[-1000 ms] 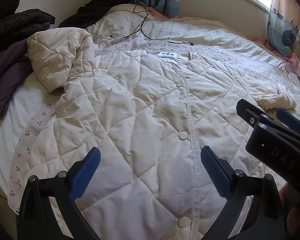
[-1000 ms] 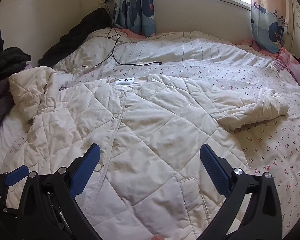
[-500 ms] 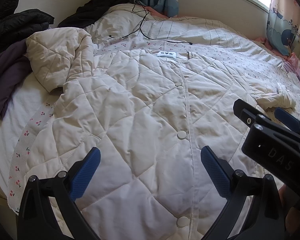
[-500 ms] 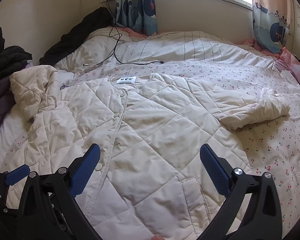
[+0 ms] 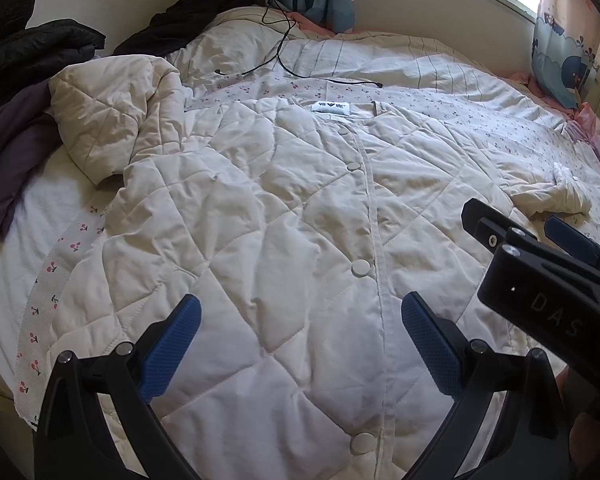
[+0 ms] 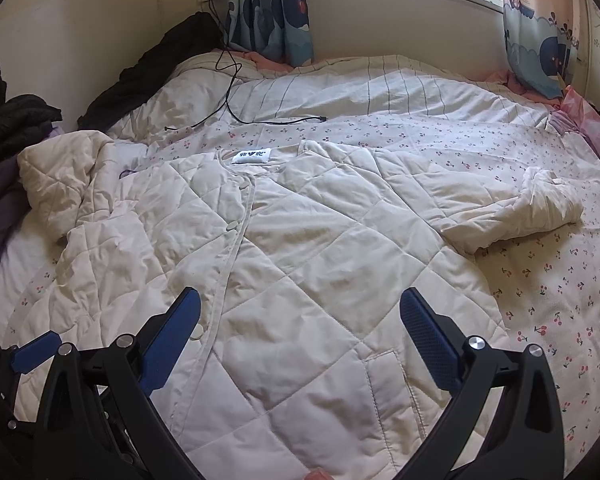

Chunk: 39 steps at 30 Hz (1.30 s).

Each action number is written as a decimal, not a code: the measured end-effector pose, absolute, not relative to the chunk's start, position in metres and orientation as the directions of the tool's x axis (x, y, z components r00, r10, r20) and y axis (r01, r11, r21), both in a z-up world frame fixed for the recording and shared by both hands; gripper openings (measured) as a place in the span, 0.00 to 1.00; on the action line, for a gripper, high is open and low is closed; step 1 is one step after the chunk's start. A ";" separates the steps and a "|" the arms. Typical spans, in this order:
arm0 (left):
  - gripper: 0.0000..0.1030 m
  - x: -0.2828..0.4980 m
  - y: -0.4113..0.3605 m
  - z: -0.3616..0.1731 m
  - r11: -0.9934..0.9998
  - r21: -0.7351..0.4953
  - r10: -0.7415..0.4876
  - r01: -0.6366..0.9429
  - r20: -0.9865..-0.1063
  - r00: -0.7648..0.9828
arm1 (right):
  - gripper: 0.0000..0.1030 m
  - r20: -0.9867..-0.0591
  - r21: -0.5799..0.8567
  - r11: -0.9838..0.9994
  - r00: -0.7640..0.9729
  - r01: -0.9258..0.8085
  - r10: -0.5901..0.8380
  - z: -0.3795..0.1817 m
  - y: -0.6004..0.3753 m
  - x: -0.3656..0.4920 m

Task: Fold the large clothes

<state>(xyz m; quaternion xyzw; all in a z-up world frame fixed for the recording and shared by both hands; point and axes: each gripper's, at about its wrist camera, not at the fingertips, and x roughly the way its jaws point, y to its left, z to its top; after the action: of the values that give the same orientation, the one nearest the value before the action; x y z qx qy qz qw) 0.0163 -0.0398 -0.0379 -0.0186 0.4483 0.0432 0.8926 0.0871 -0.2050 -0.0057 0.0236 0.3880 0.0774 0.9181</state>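
Note:
A large cream quilted coat (image 5: 268, 216) lies face up and buttoned on the bed, collar and white label at the far side; it also shows in the right wrist view (image 6: 320, 248). One sleeve is bunched at the left (image 5: 108, 124), the other stretches right (image 6: 532, 212). My left gripper (image 5: 300, 340) is open and empty above the coat's lower front. My right gripper (image 6: 300, 336) is open and empty above the lower right panel, and also shows in the left wrist view (image 5: 540, 248).
The bed has a cherry-print sheet (image 6: 560, 300) and a striped duvet (image 6: 380, 88) at the back. A black cable (image 6: 236, 112) lies on it. Dark clothes (image 5: 20, 92) are piled at the left. Curtains (image 6: 272, 8) and a wall stand behind.
Both grippers have drifted slightly; the coat sits a little lower and further in view. Nothing was taken hold of.

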 end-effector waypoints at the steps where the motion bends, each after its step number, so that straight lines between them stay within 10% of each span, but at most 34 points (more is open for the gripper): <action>1: 0.93 0.016 -0.041 -0.039 0.996 0.007 0.061 -0.093 -0.802 0.594 | 0.93 -0.711 0.104 0.987 0.685 -0.124 0.161 -0.006 -0.205 0.087; 39: 0.93 0.020 -0.049 -0.047 0.996 0.031 0.070 -0.078 -0.813 0.578 | 0.93 -0.717 0.147 0.984 0.675 -0.102 0.177 -0.019 -0.219 0.091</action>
<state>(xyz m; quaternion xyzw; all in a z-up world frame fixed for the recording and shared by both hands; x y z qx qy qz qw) 0.0202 -0.0490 -0.0467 -0.0043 0.4573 0.0418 0.8883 0.0913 -0.2189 -0.0190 0.0474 0.3960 0.0762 0.9139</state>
